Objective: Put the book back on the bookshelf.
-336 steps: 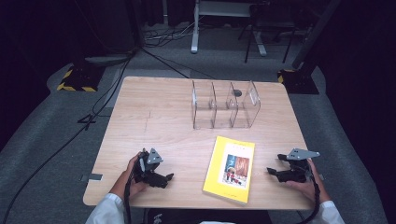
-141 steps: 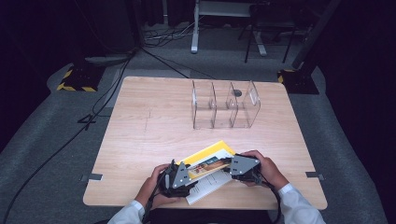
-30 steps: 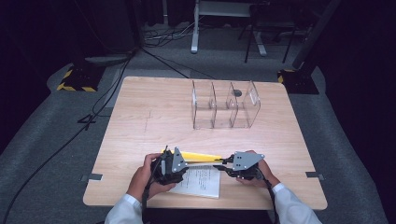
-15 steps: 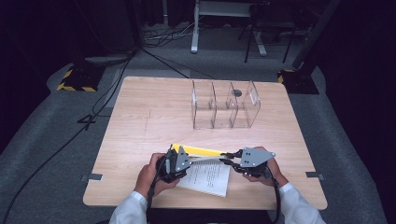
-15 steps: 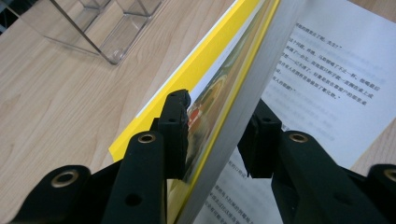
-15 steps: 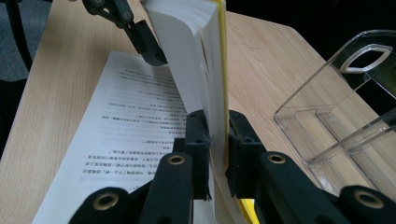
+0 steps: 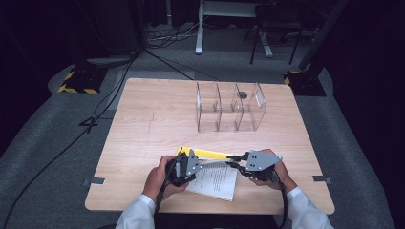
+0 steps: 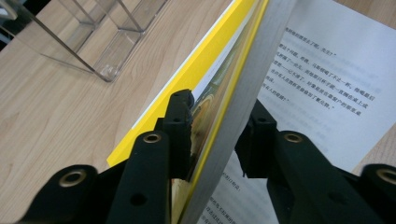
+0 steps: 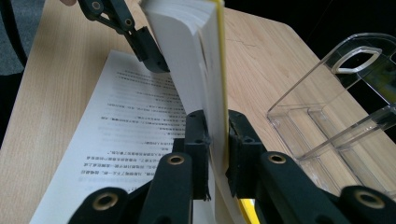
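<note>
Yellow-covered paperback book (image 7: 206, 154) stands on edge, open, near table edge. Right gripper (image 9: 215, 140) pinches cover-side sheaf; left gripper (image 8: 215, 128), jaws just closing, seemingly clamps page block. Keep both grips square, lift together toward clear acrylic divided organiser (image 7: 230, 108) beyond.

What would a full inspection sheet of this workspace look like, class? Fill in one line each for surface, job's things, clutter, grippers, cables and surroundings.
Surface: wooden table, bare at the far left.
Job's things: yellow book lifted open on edge, its loose pages lying flat on the table; clear three-slot rack stands beyond it, with no book in it.
Clutter: nothing seen.
Grippers: left gripper has just been closing, its jaws around the book's cover and pages; right gripper shut on the yellow book.
Cables: black cables run over the floor at the left.
Surroundings: grey carpet, dark room, stand bases behind the table.
</note>
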`<state>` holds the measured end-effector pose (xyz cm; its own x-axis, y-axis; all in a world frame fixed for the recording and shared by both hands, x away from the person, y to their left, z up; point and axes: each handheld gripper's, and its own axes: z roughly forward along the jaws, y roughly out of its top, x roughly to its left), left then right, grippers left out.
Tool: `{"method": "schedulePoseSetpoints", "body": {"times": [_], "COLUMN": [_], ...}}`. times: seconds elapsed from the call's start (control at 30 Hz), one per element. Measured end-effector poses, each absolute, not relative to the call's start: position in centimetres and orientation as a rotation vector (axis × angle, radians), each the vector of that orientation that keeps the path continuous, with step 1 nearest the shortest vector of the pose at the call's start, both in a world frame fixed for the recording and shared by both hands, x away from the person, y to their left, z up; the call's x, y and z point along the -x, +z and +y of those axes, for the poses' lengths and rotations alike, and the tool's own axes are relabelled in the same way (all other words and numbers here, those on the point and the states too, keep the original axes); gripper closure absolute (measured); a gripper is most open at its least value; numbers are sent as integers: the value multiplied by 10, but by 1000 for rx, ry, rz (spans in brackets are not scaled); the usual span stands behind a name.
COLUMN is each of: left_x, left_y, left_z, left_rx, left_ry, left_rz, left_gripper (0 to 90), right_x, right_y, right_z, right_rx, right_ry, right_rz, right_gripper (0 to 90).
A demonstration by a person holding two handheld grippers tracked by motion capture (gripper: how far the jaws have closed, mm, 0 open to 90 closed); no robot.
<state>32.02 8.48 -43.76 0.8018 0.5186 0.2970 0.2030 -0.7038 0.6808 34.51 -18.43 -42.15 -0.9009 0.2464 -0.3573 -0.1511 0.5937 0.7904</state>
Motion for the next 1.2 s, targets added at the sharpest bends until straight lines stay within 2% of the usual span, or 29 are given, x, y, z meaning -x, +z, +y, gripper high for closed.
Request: {"method": "schedulePoseSetpoints", "body": {"times": [0.07,0.2,0.23,0.27,0.3,0.33,0.43,0.67,0.93,1.2], "left_x": [-320,-321,-320,-320,-321,-321,-321,-320,-321,-322], "left_y": [-441,-445,-446,-446,-446,-446,-445,-442,-438,-437], "left_z": [87,93,96,96,100,102,109,115,110,93], "left_rx": [-2298,-2262,-2243,-2243,-2230,-2217,-2174,-2120,-2078,-2047], "left_ry": [619,596,588,588,568,565,551,533,517,442], "left_rz": [519,506,502,502,505,508,520,527,506,448], "left_gripper": [756,764,764,764,763,763,765,774,791,794], "right_x": [-345,-346,-347,-347,-349,-349,-359,-381,-395,-381], "right_y": [-421,-421,-420,-420,-417,-417,-416,-438,-474,-452], "right_z": [-185,-186,-189,-189,-196,-196,-219,-248,-232,-235], "right_rx": [-80,-110,-117,-117,-176,-176,-305,-529,-565,-502], "right_ry": [1249,1277,1312,1312,1337,1337,1352,1320,1194,1395], "right_rz": [2388,2383,2375,2375,2349,2349,2316,2346,2478,2381], "right_gripper": [771,715,634,634,502,502,426,405,347,362]}}
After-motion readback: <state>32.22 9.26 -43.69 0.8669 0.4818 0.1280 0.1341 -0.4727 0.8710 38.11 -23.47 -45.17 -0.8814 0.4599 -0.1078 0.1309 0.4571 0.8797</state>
